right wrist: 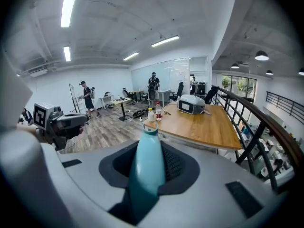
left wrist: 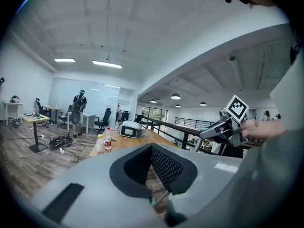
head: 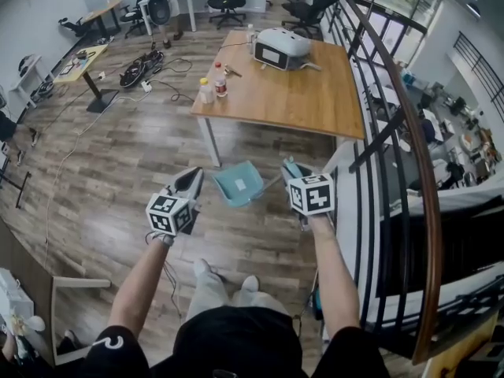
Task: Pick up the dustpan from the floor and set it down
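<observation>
The teal dustpan (head: 239, 183) hangs just in front of me, its pan tilted over the wood floor beside the table leg (head: 211, 142). My right gripper (head: 290, 169) is shut on its handle. In the right gripper view the teal handle (right wrist: 147, 170) stands up between the jaws of the right gripper (right wrist: 149, 148). My left gripper (head: 189, 181) is level with the pan on its left, apart from it. In its own view the left gripper (left wrist: 152, 148) has its tips together with nothing held. The right gripper (left wrist: 216, 129) also shows at the right of that view.
A wooden table (head: 315, 105) stands just beyond the dustpan, bearing two bottles (head: 211, 89) and a white device (head: 282, 48). A black stair railing (head: 394, 132) runs along the right. My feet (head: 206, 270) are below. Desks, office chairs and floor cables (head: 142, 69) lie further back.
</observation>
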Available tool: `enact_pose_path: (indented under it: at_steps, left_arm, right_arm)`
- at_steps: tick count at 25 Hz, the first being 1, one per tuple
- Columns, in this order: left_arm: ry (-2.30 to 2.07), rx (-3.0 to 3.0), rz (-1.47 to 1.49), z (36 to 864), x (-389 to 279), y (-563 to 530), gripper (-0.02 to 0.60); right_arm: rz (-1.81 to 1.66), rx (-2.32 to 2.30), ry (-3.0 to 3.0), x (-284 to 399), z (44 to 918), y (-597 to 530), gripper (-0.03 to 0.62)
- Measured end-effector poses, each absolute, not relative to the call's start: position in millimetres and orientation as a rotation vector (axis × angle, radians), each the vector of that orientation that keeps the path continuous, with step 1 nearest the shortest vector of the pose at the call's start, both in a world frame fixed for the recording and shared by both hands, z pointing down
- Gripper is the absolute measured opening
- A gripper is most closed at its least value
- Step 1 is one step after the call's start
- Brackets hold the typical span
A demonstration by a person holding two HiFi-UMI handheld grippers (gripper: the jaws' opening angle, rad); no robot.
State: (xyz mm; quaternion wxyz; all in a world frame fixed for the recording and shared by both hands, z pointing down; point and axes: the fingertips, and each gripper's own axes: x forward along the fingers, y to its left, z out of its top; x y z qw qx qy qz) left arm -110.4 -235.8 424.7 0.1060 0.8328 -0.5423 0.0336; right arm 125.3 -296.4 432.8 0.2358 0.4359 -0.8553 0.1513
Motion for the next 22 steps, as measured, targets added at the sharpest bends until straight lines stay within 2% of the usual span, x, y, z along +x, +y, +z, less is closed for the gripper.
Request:
enact_pose_path:
  at_steps: [12, 22]
  left_arm:
    - [-1.491, 2.454, 0.132, 470.1, -90.1, -262.9, -0.003]
    - [-1.354, 2.487, 0.213, 542.2, -65.6, -293.3, -0.003]
  right_arm:
    - [0.506, 1.357, -2.202, 179.6, 506.5, -294.7, 0.092]
    - [0.545, 1.427, -2.092, 192.9, 623.2, -312.5, 0.093]
